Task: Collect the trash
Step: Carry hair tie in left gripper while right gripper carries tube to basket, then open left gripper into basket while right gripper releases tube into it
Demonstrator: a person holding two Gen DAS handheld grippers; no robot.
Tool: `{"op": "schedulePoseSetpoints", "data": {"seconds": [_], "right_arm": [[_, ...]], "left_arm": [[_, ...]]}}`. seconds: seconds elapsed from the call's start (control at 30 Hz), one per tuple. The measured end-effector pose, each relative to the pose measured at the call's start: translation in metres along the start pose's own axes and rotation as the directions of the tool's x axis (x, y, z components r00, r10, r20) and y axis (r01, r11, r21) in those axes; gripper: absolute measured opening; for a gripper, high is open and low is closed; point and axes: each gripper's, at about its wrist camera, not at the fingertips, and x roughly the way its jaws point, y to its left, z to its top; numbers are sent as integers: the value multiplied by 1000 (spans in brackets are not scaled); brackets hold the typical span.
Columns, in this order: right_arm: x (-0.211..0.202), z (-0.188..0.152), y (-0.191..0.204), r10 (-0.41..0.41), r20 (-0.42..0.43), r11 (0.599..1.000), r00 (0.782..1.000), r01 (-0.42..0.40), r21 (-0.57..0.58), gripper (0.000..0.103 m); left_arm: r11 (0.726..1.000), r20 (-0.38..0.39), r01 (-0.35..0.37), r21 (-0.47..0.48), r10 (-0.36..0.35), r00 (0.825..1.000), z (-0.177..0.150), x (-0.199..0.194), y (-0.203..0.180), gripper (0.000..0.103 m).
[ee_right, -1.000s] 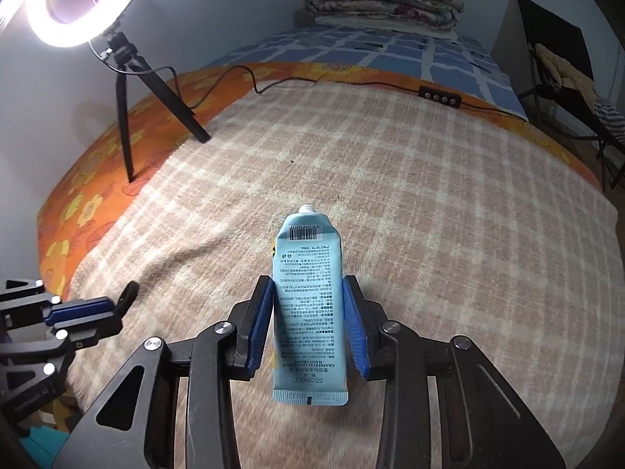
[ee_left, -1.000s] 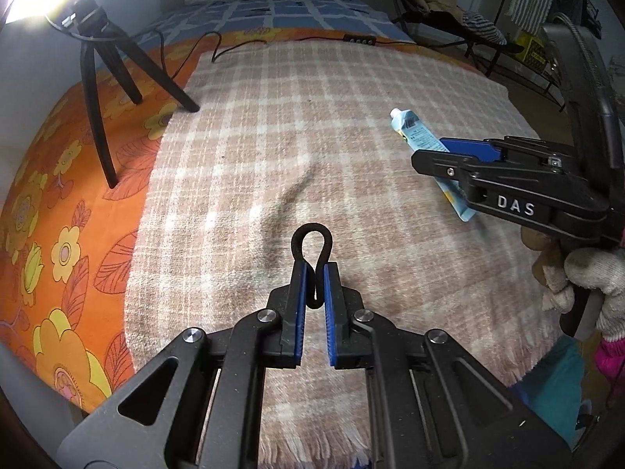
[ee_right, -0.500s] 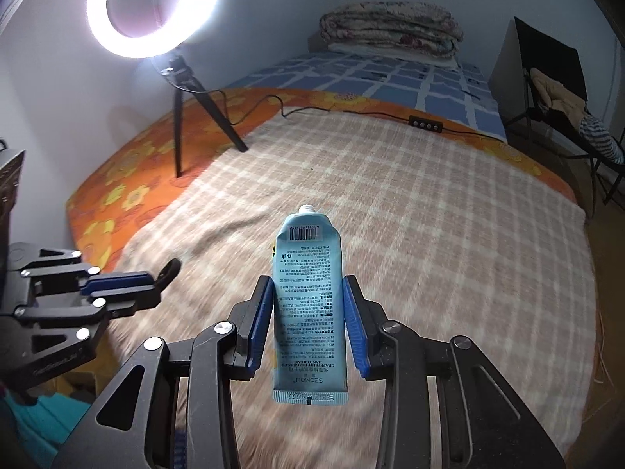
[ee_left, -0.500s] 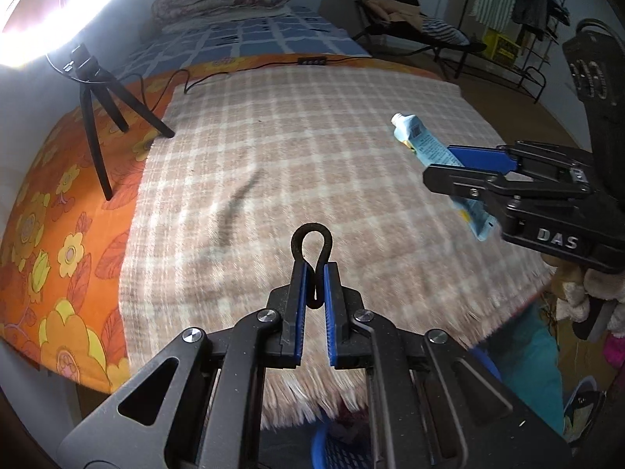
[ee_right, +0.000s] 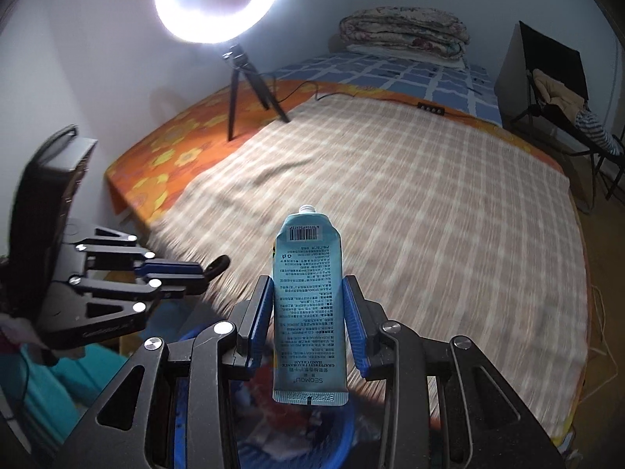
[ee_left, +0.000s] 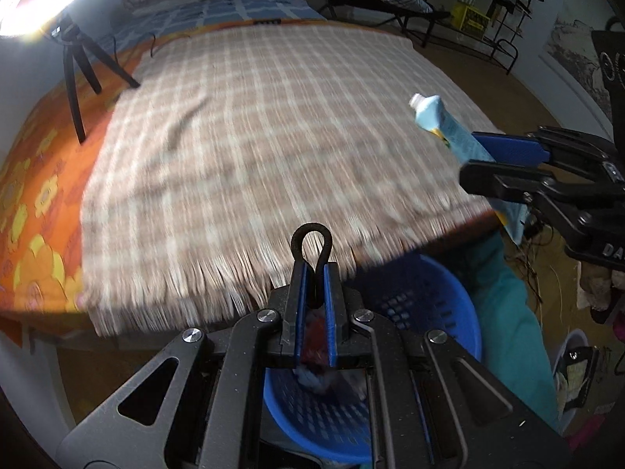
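Note:
My left gripper [ee_left: 312, 273] is shut on a black loop-shaped band [ee_left: 311, 236] that sticks out past its blue pads. It hangs above a blue plastic basket [ee_left: 437, 297] at the bed's edge; scraps lie inside. My right gripper [ee_right: 308, 301] is shut on a light-blue hand cream tube [ee_right: 308, 297], nozzle pointing away, over the same basket [ee_right: 340, 449]. In the left wrist view the right gripper [ee_left: 504, 156] holds the tube [ee_left: 441, 121] at the right, above the bed's corner. The left gripper [ee_right: 183, 269] shows at the left of the right wrist view.
A checked beige blanket [ee_left: 273, 125] covers the bed, over an orange flowered sheet [ee_left: 35, 203]. A ring light on a tripod [ee_right: 242, 66] stands at the bed's far left. A folded quilt [ee_right: 402, 31] lies at the head. A folding chair [ee_right: 554, 90] stands right. Teal cloth [ee_left: 504, 312] lies beside the basket.
Both grippers have pulled back from over the blanket to beyond the bed's edge, holding their items. The blue basket has come into view beneath them.

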Motion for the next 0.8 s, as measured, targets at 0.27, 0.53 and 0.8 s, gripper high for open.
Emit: {"op": "schedulePoseSetpoints", "data": {"seconds": [0.27, 0.53, 0.8], "right_arm": [[-3, -53, 22, 25, -71, 1000, 997, -26, -8, 34], [7, -102, 34, 60, -164, 998, 985, -59, 9, 34], [22, -129, 41, 81, -220, 997, 972, -77, 27, 34]], "left_arm": [[999, -51, 32, -3, -32, 998, -30, 7, -9, 7], [999, -100, 54, 1, -54, 994, -51, 18, -18, 7], [997, -141, 73, 11, -70, 987, -63, 31, -23, 7]]}}
